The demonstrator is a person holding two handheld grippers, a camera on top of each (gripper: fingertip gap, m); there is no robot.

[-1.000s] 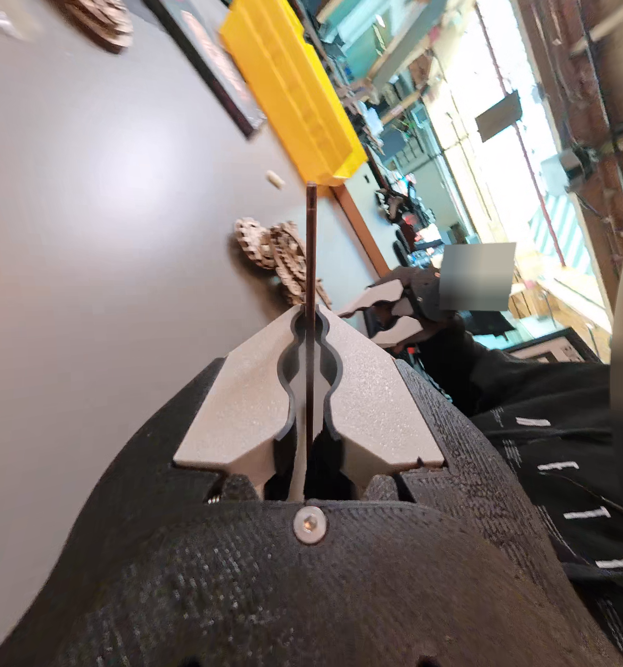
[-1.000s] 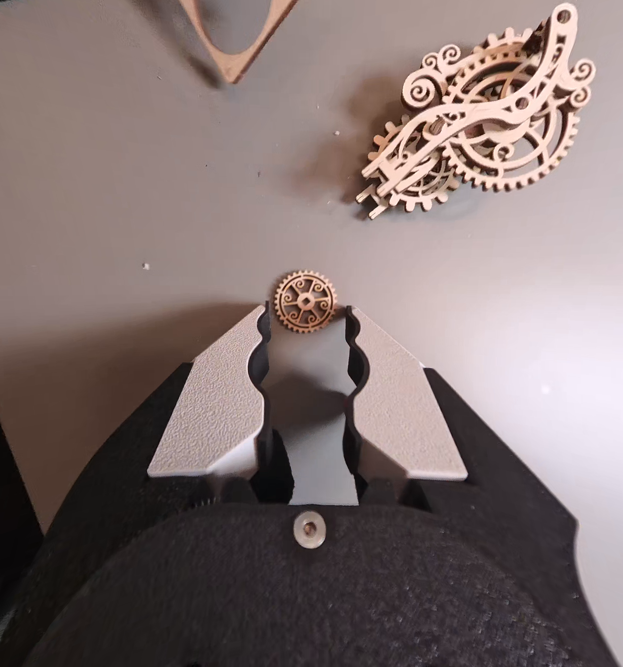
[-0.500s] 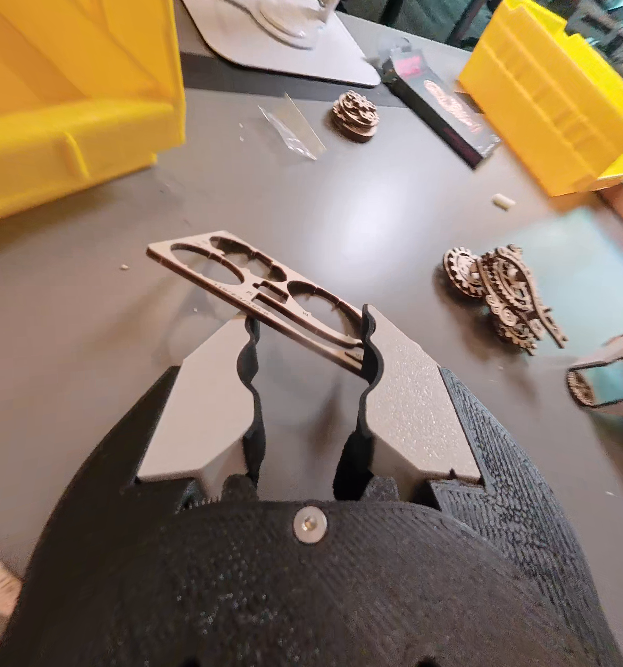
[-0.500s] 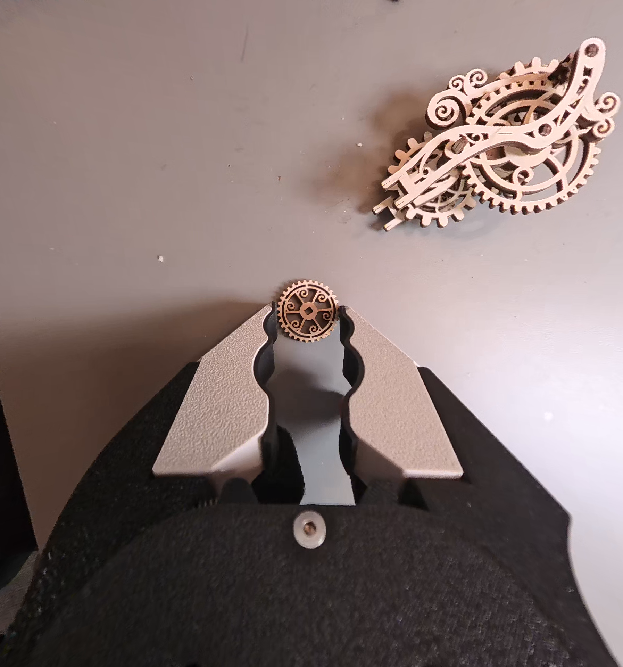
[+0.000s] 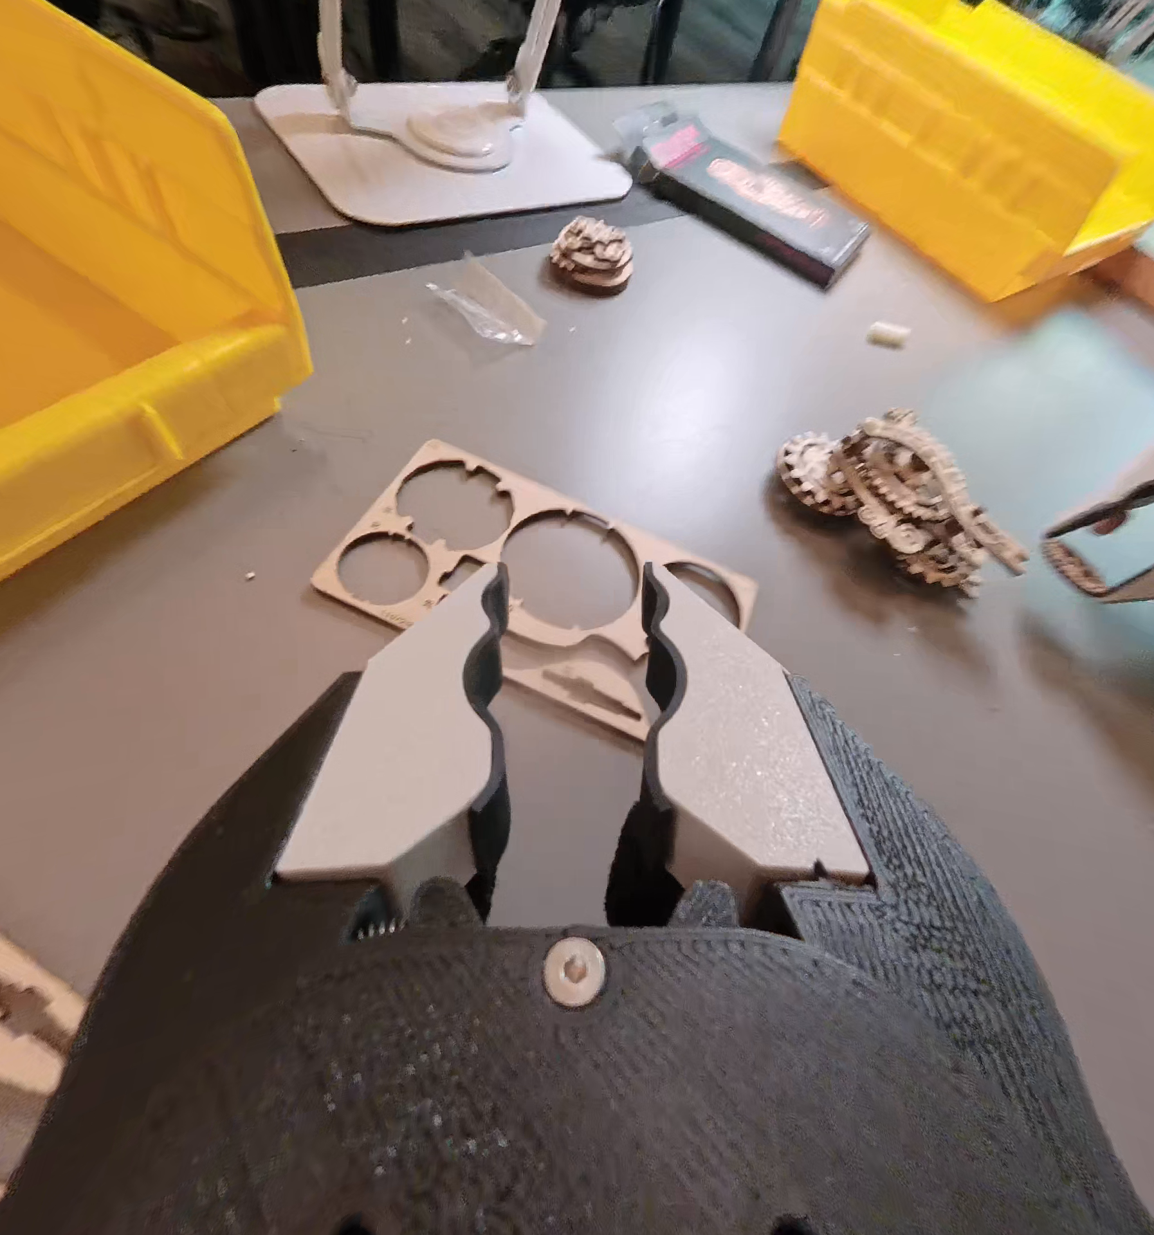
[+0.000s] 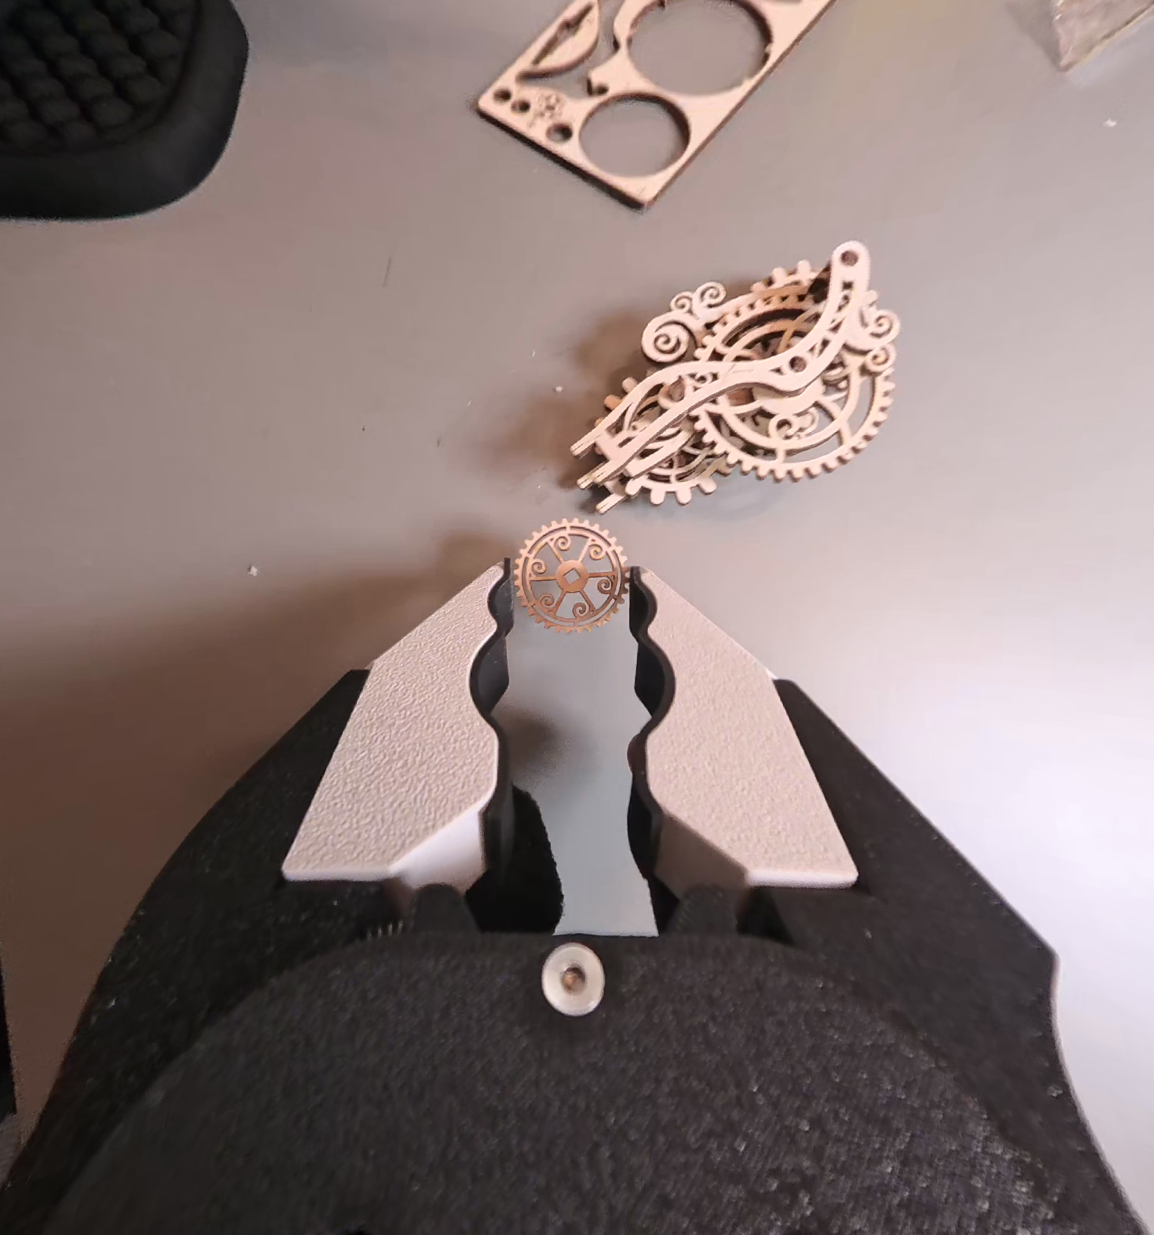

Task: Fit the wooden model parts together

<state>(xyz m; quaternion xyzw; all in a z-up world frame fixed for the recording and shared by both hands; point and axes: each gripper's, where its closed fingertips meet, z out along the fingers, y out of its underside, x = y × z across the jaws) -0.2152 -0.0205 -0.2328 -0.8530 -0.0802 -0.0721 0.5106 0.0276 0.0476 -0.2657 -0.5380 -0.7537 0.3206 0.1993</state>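
Gear (image 6: 573, 578), small and wooden, sits clamped between my right tongs (image 6: 571, 588) above the table (image 6: 227, 401), near the assembled model (image 6: 755, 394). My left tongs (image 5: 574, 588) stand open over the emptied sheet (image 5: 454, 534).

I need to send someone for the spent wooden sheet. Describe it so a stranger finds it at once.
On the grey table, look right of the big yellow bin, just ahead of the left gripper. The spent wooden sheet lies flat there: a thin rectangle full of round holes, unlike the chunky gear assembly to its right.
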